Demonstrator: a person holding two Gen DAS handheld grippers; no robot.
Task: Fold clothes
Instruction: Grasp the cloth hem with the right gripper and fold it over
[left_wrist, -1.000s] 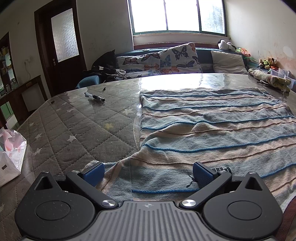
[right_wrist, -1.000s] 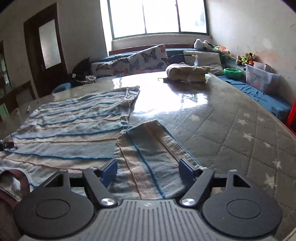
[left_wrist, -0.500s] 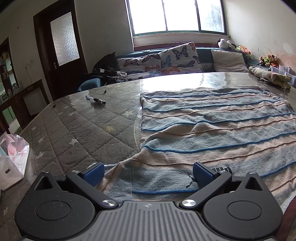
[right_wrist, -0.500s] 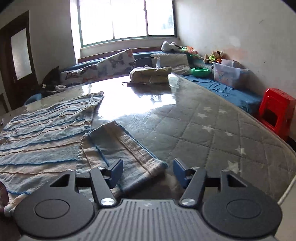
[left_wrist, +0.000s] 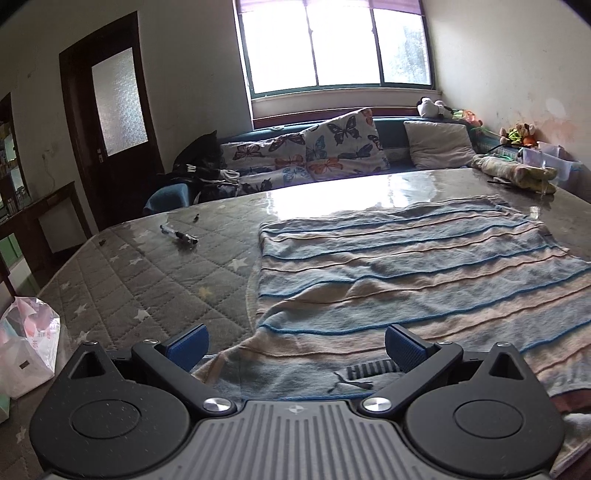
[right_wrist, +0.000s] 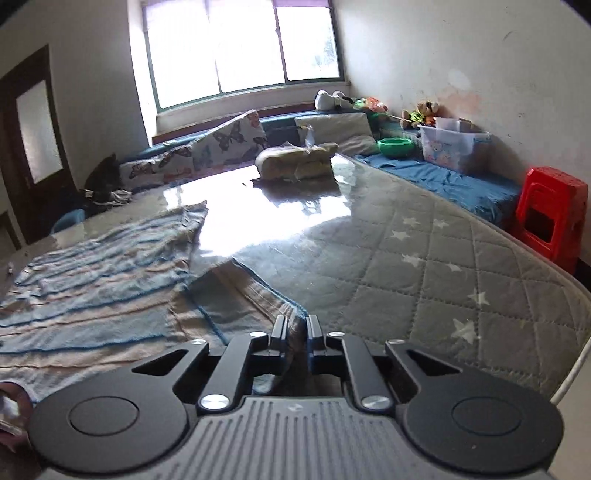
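A blue and beige striped garment lies spread flat on the quilted, star-patterned table. My left gripper is open just above the garment's near left part, its blue pads on either side of a fold, with nothing held. In the right wrist view the same garment covers the left half, and one sleeve stretches toward me. My right gripper is shut on the end of that sleeve, with cloth pinched between the narrow fingers.
A pen lies on the table at the far left. A folded bundle of cloth sits at the table's far end. A red stool and a clear bin stand to the right, and a plastic bag hangs at the left edge.
My right gripper swung right along the sleeve and closed on its end. The left gripper stayed open and rose slightly over the garment.
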